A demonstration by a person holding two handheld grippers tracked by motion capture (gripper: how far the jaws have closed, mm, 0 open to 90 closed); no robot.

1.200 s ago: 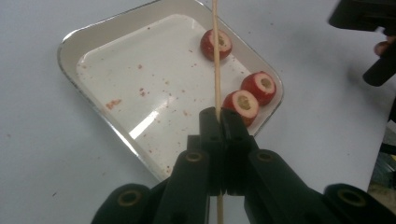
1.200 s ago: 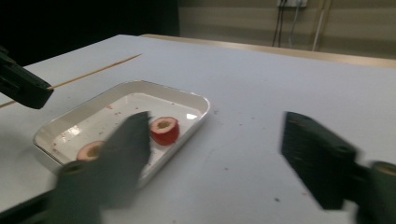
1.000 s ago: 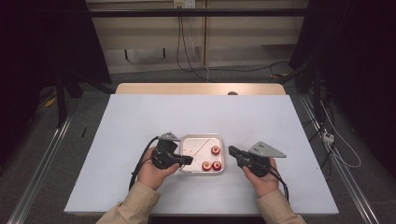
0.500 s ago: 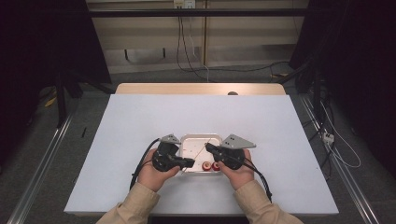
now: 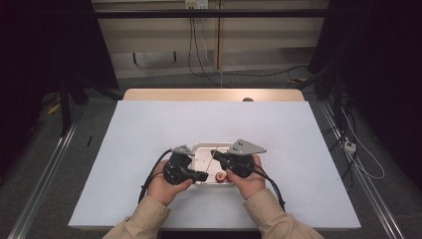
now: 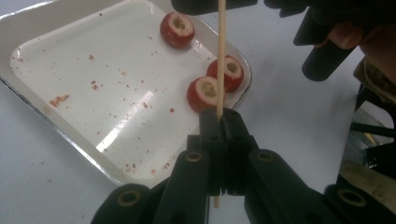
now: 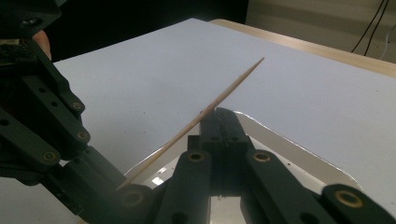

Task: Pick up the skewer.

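Thin wooden skewer (image 6: pixel 221 56) pinched by both hand-held grippers, left (image 6: pixel 223 116) and right (image 7: pixel 219 114), above white rectangular tray (image 6: pixel 42 109). Three cored red fruits (image 6: pixel 205 93) loose at tray's three o'clock; none threaded yet, skewering all ahead.

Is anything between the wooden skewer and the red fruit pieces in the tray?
Nothing visible. Both tongs, left and right, are shut on the wooden skewer, held above the white tray. Three red fruit pieces lie uncovered at one end of the tray, with open air between them and the skewer.
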